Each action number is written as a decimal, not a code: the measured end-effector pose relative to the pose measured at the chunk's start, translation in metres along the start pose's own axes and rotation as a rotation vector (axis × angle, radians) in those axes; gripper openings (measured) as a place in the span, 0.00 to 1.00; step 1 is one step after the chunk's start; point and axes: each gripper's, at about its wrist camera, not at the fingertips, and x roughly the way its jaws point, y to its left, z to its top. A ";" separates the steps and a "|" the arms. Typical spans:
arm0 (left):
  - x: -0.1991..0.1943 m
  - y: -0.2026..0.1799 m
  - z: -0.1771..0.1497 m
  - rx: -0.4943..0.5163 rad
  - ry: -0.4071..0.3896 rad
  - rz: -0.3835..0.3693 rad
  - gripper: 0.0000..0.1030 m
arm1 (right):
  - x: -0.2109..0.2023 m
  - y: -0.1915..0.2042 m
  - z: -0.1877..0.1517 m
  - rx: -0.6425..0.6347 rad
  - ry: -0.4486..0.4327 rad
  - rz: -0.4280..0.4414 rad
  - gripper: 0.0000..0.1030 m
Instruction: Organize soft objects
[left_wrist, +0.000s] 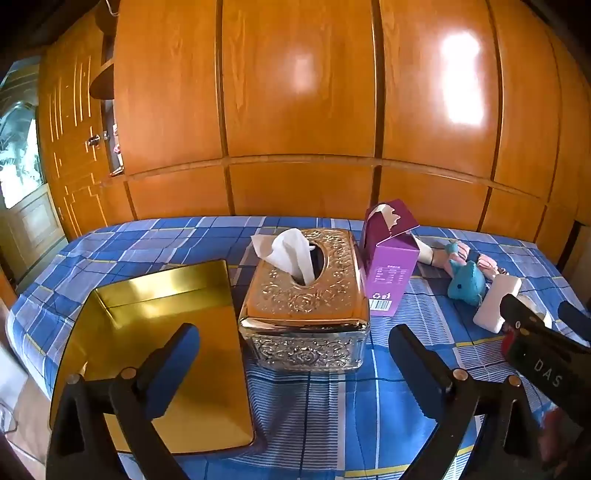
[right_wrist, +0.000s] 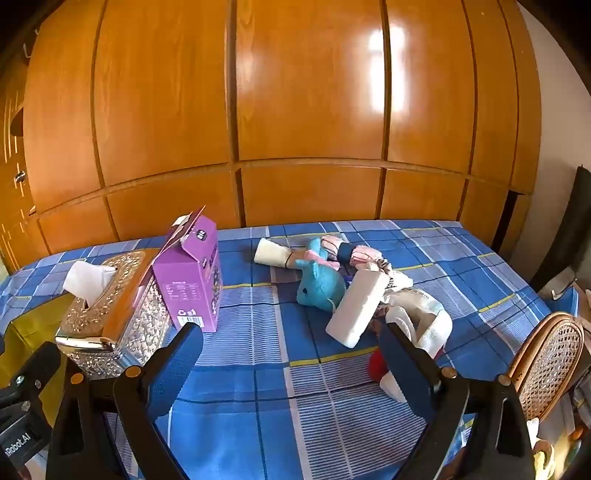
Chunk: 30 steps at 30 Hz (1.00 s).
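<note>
Grippers: we hold the left gripper (left_wrist: 293, 363) and right gripper (right_wrist: 291, 363) spread wide, both empty.
Risk: the tangled soft pile (right_wrist: 354, 295) snags; we lift several at once.

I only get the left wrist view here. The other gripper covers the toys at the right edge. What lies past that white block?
Observer: Beside the white block lies a rolled white cloth, and a red and white soft thing peeks from behind the right gripper.
Operator: Is that gripper holding any of it?
Observer: No, its jaws stand open with only tablecloth between them.
Operator: Anything beyond the table on that side?
Observer: A cane-backed chair stands at the table's right edge.
</note>
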 end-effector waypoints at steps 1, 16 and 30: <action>-0.001 -0.002 0.000 0.003 -0.004 -0.003 1.00 | -0.001 0.000 0.000 -0.002 -0.005 -0.001 0.95; -0.010 0.007 -0.002 -0.013 0.000 0.000 1.00 | -0.008 0.010 0.000 -0.030 0.003 0.012 0.95; -0.012 0.012 -0.003 -0.016 0.002 0.004 1.00 | -0.009 0.013 -0.001 -0.030 -0.007 0.023 0.95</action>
